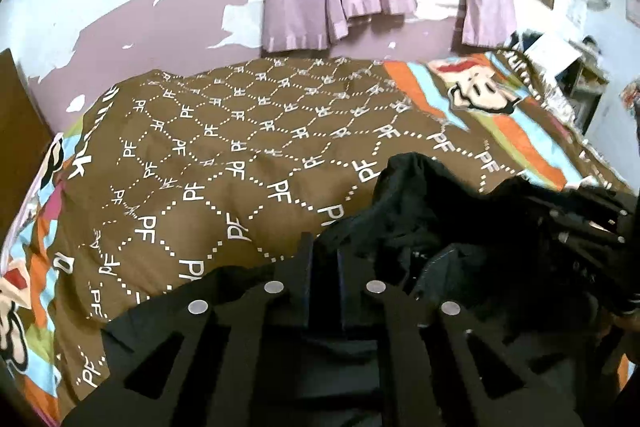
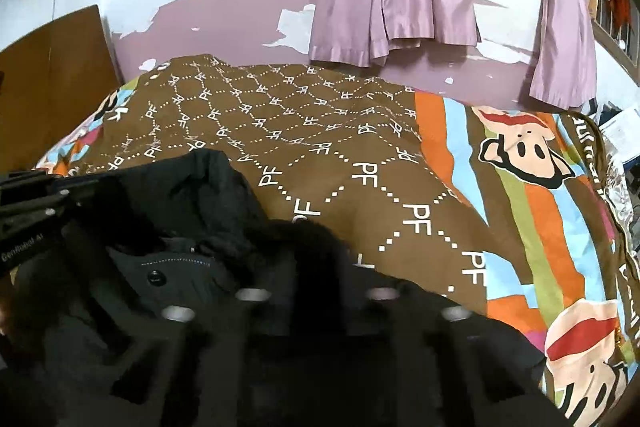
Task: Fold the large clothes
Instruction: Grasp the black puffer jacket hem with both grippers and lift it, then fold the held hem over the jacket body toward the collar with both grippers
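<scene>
On the bed (image 1: 248,163), your left gripper (image 1: 324,259) and right gripper (image 2: 316,267) are both clamping the black coat (image 2: 208,203) (near edge, bunched); keep lifting evenly so the fold is landing square.

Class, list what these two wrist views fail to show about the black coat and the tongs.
- Left wrist: coat lower part cut off by the bottom edge and covered by the left tongs.
- Right wrist: right tongs dark and blurred against the coat; their tips cannot be made out.
- Both views: the coat's full shape, and what fabric each pair pinches.
- Bedspread under the coat is hidden.
</scene>
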`<state>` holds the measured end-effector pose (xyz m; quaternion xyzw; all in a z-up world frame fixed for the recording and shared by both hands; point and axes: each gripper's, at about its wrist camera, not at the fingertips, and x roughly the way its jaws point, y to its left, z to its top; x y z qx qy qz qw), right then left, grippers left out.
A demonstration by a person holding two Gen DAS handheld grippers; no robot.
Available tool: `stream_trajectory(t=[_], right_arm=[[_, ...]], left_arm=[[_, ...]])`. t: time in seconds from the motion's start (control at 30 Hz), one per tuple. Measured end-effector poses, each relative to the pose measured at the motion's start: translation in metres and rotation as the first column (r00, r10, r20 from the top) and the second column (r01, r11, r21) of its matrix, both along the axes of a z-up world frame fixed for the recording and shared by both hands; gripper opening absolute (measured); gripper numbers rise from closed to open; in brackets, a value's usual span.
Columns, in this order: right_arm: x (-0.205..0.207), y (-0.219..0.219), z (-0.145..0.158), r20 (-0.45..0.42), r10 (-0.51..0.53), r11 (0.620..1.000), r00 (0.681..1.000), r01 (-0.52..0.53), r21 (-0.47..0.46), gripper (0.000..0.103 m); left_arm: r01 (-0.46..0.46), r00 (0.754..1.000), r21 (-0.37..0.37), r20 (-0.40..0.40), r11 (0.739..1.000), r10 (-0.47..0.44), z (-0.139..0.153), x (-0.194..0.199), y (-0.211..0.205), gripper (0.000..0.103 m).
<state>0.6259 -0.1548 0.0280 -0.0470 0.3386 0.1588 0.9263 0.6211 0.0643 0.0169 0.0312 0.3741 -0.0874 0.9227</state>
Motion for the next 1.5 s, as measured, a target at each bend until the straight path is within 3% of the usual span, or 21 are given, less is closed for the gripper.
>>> stream_trajectory(t=[0.2, 0.3, 0.47, 0.67, 0.83, 0.87, 0.93, 1.03, 1.1, 1.23, 1.33, 1.4, 1.5], right_arm=[[-0.041, -0.035, -0.007, -0.010, 0.069, 0.995, 0.998, -0.068, 0.076, 0.007], [-0.057, -0.041, -0.019, -0.034, 0.102, 0.993, 0.994, -0.099, 0.058, 0.007], [-0.060, -0.038, -0.043, -0.111, 0.104, 0.995, 0.988, -0.104, 0.010, 0.007], [-0.059, -0.034, -0.068, -0.172, 0.105, 0.993, 0.979, -0.112, -0.028, 0.007], [-0.068, -0.041, -0.066, -0.143, 0.105, 0.994, 0.984, -0.105, 0.010, 0.012], [-0.069, -0.044, -0.065, -0.144, 0.105, 0.994, 0.984, -0.102, 0.028, 0.016], [-0.074, -0.052, -0.062, -0.139, 0.099, 0.994, 0.985, -0.090, 0.067, 0.035], [-0.080, -0.062, -0.056, -0.106, 0.069, 0.995, 0.992, -0.060, 0.085, 0.041], [-0.085, -0.068, -0.048, -0.077, 0.047, 0.993, 0.996, -0.038, 0.113, 0.041], [-0.095, -0.084, -0.021, 0.032, -0.011, 0.981, 0.999, 0.005, 0.192, 0.046], [-0.074, -0.080, -0.005, 0.018, -0.062, 0.970, 0.998, 0.056, 0.236, 0.047], [-0.056, -0.075, 0.000, -0.024, -0.058, 0.954, 0.998, 0.062, 0.294, 0.047], [-0.030, -0.059, -0.001, -0.083, 0.006, 0.936, 0.997, 0.023, 0.350, 0.041]], left_arm=[[0.023, 1.000, -0.126, 0.007, 0.992, -0.022, 0.010, -0.023, 0.037, 0.005], [0.060, 0.998, -0.136, -0.014, 0.989, -0.062, 0.006, -0.039, 0.047, 0.004], [0.138, 0.987, -0.042, -0.077, 0.990, -0.141, -0.025, -0.067, 0.031, 0.004], [0.163, 0.979, 0.022, -0.132, 0.986, -0.158, -0.070, -0.075, 0.016, 0.004], [0.171, 0.977, 0.044, -0.138, 0.984, -0.163, -0.075, -0.073, 0.015, 0.005], [0.176, 0.978, 0.046, -0.122, 0.983, -0.169, -0.072, -0.076, 0.016, 0.006], [0.189, 0.977, 0.048, -0.106, 0.981, -0.183, -0.069, -0.084, 0.018, 0.012], [0.192, 0.980, 0.100, -0.069, 0.976, -0.186, -0.064, -0.092, 0.021, 0.035], [0.169, 0.986, 0.114, -0.029, 0.979, -0.167, -0.058, -0.097, 0.026, 0.037], [0.107, 0.992, 0.002, 0.065, 0.994, -0.107, -0.034, -0.104, 0.042, 0.037], [0.074, 0.984, -0.087, 0.167, 0.993, -0.058, -0.005, -0.102, 0.045, 0.046], [0.054, 0.987, -0.130, 0.158, 0.990, -0.033, 0.006, -0.082, 0.039, 0.047], [0.037, 0.997, -0.149, 0.072, 0.988, -0.026, 0.006, -0.049, 0.021, 0.047]])
